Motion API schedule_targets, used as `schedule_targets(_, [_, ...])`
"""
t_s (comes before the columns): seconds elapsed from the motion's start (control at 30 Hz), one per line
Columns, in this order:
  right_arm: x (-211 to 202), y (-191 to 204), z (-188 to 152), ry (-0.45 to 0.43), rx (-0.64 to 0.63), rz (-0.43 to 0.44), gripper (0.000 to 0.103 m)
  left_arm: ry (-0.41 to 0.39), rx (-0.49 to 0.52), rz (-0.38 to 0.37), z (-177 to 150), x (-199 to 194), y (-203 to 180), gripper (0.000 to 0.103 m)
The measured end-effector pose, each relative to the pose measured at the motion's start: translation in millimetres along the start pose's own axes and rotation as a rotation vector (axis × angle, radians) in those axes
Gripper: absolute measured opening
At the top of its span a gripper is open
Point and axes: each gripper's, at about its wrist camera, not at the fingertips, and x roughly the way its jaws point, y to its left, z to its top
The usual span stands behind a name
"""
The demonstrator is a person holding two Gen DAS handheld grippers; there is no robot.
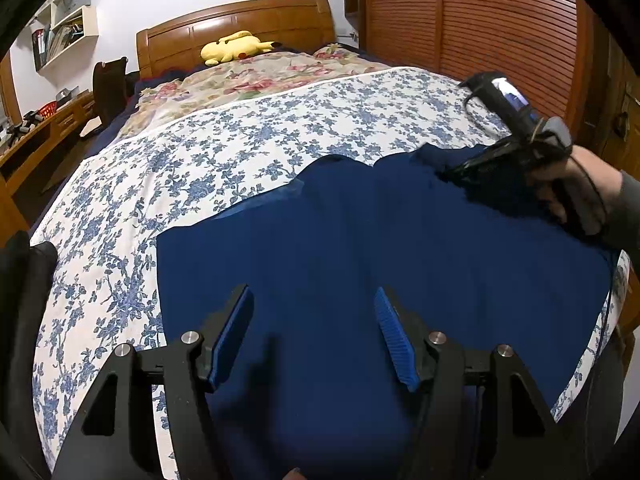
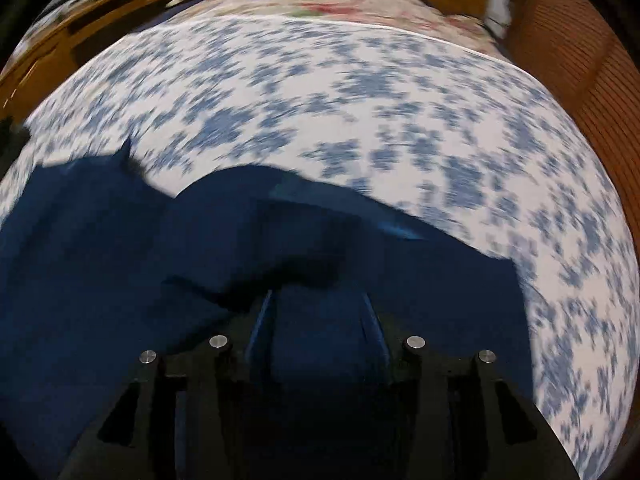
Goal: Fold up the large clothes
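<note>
A large navy blue garment (image 1: 360, 240) lies spread on the bed's blue-flowered sheet (image 1: 240, 132), with its far edge rumpled. My left gripper (image 1: 312, 292) hovers over the garment's near part, open, with nothing between its blue pads (image 1: 394, 340). At the right, a hand holds my right gripper (image 1: 450, 176), which points down at the garment's far right edge. In the blurred right wrist view the right gripper (image 2: 318, 294) stands with its jaws apart just above a raised fold of the garment (image 2: 120, 260). The pads do not press on the cloth.
A yellow plush toy (image 1: 236, 48) lies by the wooden headboard (image 1: 240, 24) on a pink-flowered cover. A slatted wooden wardrobe (image 1: 480, 20) stands along the right of the bed. A desk (image 1: 40, 132), a black chair (image 1: 110, 88) and wall shelves (image 1: 68, 28) are at the left.
</note>
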Motion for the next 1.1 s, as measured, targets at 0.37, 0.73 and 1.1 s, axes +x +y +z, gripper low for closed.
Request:
schedule_targets(0.37, [-131.8,0.1,-105.4,-0.117,-0.067,0.051,0.046,-0.049,0.006,-0.033,3.9,-18.0,-3.0,0.064])
schedule_targets(0.73, [-132.0,-24.5,-204.3,-0.080,0.085,0.029,0.045,-0.051,0.023,-0.015,-19.5,-45.6,-6.7,0.064])
schedule_targets(1.1, [-145.6,-9.7,-205.5,-0.152,0.052,-0.050,0.046,0.023,-0.075,0.058,-71.4,-70.5,38.7,0.065])
